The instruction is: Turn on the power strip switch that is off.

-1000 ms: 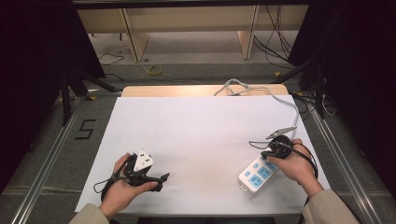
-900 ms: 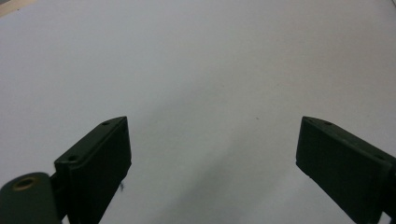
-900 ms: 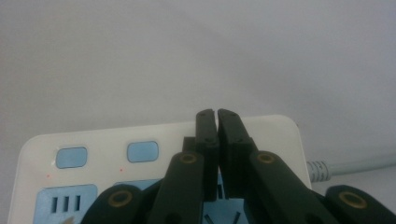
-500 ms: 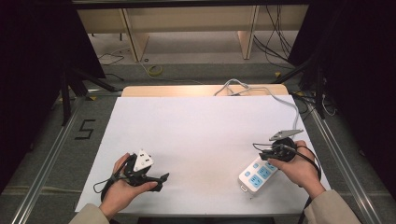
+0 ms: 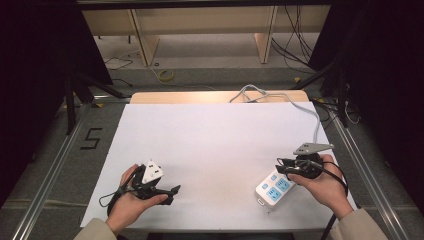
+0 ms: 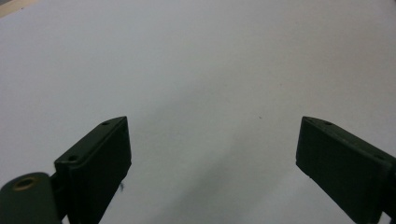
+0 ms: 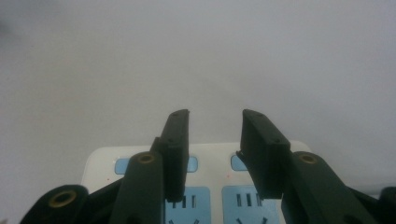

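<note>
Hovering over the white power strip (image 5: 274, 187) at the table's (image 5: 220, 140) near right edge, the right gripper (image 7: 215, 122) is held narrowly parted, nothing between its jaws. The left gripper (image 6: 212, 154) is spread wide over bare tabletop, well apart.

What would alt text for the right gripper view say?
Two black fingers of the right gripper hover narrowly apart above a white power strip with blue sockets, holding nothing. Beyond lies a plain white table surface.
</note>
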Demonstrator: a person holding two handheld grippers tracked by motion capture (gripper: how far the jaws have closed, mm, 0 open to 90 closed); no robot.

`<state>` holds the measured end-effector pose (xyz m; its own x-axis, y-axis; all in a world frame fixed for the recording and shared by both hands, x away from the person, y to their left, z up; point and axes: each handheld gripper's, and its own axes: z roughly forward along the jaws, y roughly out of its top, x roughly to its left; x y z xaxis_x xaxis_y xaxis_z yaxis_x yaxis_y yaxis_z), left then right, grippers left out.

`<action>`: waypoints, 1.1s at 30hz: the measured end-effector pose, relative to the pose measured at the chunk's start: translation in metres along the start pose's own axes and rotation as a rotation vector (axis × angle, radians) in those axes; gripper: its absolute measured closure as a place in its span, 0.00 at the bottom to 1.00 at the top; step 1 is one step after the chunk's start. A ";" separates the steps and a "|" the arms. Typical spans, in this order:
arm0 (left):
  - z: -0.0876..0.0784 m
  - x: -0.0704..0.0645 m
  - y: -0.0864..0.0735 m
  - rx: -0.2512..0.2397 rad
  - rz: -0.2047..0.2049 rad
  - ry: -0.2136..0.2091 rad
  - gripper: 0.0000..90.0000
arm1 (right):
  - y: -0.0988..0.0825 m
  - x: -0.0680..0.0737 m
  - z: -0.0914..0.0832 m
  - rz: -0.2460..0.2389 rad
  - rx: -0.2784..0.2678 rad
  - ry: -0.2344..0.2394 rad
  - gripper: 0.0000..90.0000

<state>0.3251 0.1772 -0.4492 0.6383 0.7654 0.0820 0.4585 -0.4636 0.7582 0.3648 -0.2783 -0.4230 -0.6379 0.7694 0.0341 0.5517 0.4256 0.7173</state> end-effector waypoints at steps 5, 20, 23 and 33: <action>-0.001 0.001 0.000 -0.002 0.000 0.001 0.11 | -0.004 -0.001 -0.004 0.004 -0.047 0.013 0.61; -0.005 0.007 -0.003 -0.008 -0.020 0.014 0.11 | -0.023 -0.006 -0.012 0.018 -0.169 0.006 0.32; -0.006 0.007 -0.004 -0.007 -0.022 0.013 0.11 | -0.027 -0.006 -0.015 0.020 -0.184 0.005 0.30; -0.009 0.010 -0.006 -0.015 -0.037 0.021 0.11 | -0.040 -0.006 -0.018 0.024 -0.205 -0.008 0.27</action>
<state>0.3231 0.1919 -0.4472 0.6078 0.7913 0.0669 0.4720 -0.4278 0.7709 0.3366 -0.3084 -0.4392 -0.6213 0.7821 0.0480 0.4452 0.3019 0.8430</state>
